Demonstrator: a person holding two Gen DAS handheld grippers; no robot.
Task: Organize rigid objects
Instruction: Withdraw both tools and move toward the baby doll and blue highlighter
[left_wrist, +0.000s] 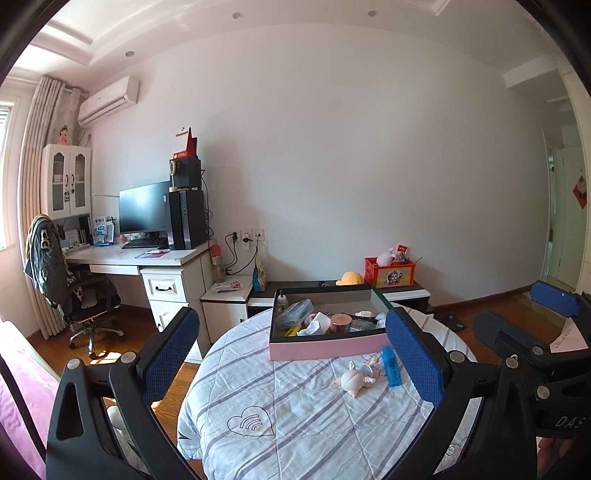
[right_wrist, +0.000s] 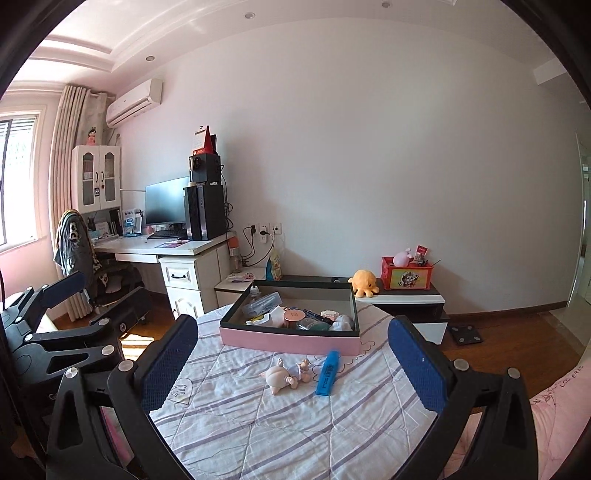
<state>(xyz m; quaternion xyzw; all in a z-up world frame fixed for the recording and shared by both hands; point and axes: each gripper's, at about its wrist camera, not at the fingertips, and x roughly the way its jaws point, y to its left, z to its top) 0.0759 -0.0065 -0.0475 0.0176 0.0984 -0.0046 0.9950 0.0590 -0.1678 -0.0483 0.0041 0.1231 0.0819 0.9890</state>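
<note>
Doll (right_wrist: 286, 374) and blue marker (right_wrist: 328, 373) (lying flat) before pink box (right_wrist: 288, 341)

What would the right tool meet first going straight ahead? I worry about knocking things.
Probably the small doll and blue marker on the quilt, then the pink box; depth is unclear.

Daylight from the window (right_wrist: 18, 177) on my left; sun patch on the floor (right_wrist: 138, 341); sharp focus; fisheye bends and darkens the edges.
</note>
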